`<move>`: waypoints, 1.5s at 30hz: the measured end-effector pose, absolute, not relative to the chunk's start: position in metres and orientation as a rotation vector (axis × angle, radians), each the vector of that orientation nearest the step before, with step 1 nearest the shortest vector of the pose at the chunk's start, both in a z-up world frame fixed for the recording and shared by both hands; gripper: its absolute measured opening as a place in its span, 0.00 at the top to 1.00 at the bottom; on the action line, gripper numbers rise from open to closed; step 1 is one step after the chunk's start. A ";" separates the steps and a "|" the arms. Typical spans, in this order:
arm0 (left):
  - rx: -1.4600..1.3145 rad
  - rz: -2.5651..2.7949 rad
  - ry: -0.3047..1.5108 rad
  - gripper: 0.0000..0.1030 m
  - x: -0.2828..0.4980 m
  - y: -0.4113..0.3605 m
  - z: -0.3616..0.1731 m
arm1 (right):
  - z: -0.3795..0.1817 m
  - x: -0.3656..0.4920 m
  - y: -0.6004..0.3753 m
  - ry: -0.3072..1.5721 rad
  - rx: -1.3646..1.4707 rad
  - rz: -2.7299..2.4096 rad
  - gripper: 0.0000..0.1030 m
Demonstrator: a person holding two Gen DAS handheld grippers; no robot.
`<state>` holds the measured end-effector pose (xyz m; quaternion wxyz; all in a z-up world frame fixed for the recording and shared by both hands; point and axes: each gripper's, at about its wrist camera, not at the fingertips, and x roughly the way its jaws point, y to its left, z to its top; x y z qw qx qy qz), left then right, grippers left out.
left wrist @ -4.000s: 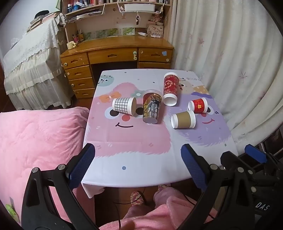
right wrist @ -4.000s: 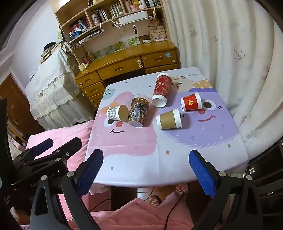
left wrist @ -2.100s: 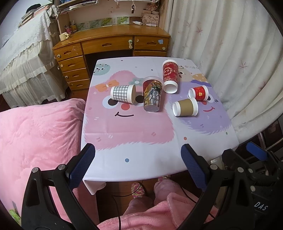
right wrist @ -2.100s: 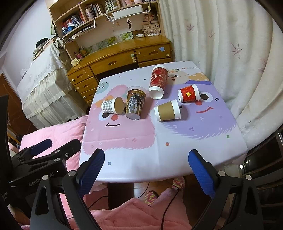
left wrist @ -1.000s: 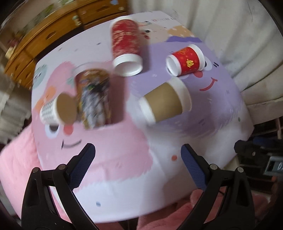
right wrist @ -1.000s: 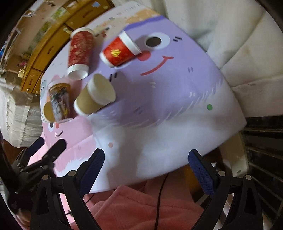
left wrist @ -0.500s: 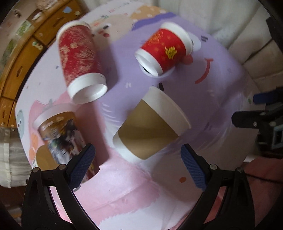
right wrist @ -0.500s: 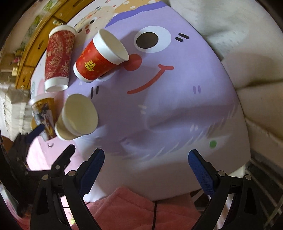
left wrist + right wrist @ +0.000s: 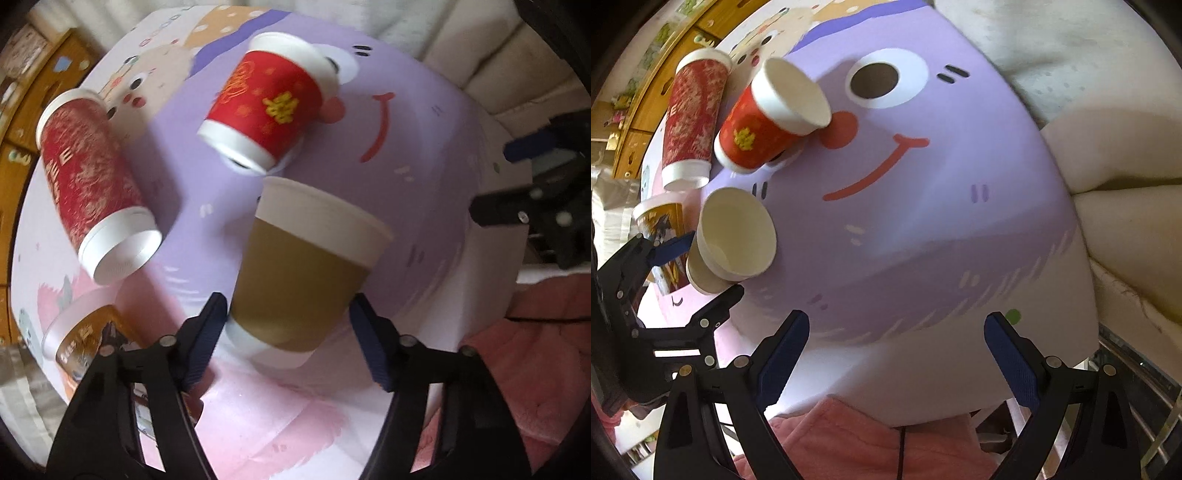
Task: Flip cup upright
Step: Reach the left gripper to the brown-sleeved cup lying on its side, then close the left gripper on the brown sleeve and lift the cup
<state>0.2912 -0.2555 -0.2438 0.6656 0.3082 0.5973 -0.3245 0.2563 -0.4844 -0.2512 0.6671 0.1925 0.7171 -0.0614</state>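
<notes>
A brown paper cup [image 9: 303,273] lies on its side on the cartoon tablecloth, its open white rim pointing away from me. My left gripper [image 9: 288,332] is open, its blue pads on either side of the cup's base end, not touching it. In the right wrist view the same cup [image 9: 733,240] shows its open mouth at the left, with the left gripper [image 9: 698,266] around it. My right gripper [image 9: 895,350] is open and empty above the table's near right edge.
A short red cup [image 9: 269,103] lies on its side just beyond the brown cup. A tall red cup [image 9: 92,184] lies to the left, and a picture-printed cup [image 9: 81,339] at the lower left. A curtain [image 9: 1071,74] hangs right of the table [image 9: 942,221].
My left gripper has moved in close, and its pads have narrowed around the brown cup's base end. My right gripper has come closer to the table's right side.
</notes>
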 end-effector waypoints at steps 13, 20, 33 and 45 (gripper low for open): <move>0.426 -0.648 1.362 0.42 0.279 -0.242 -0.221 | -0.238 0.252 -0.463 1.582 0.425 -0.135 0.05; 0.235 -0.488 1.334 0.42 0.237 -0.182 -0.194 | -0.228 0.238 -0.445 1.540 0.493 -0.088 0.05; -0.194 -0.254 1.349 0.42 0.161 -0.104 -0.184 | -0.196 0.205 -0.406 1.479 0.685 0.002 0.05; -0.438 -0.078 1.427 0.42 0.121 -0.065 -0.233 | -0.187 0.145 -0.354 1.508 0.612 0.073 0.05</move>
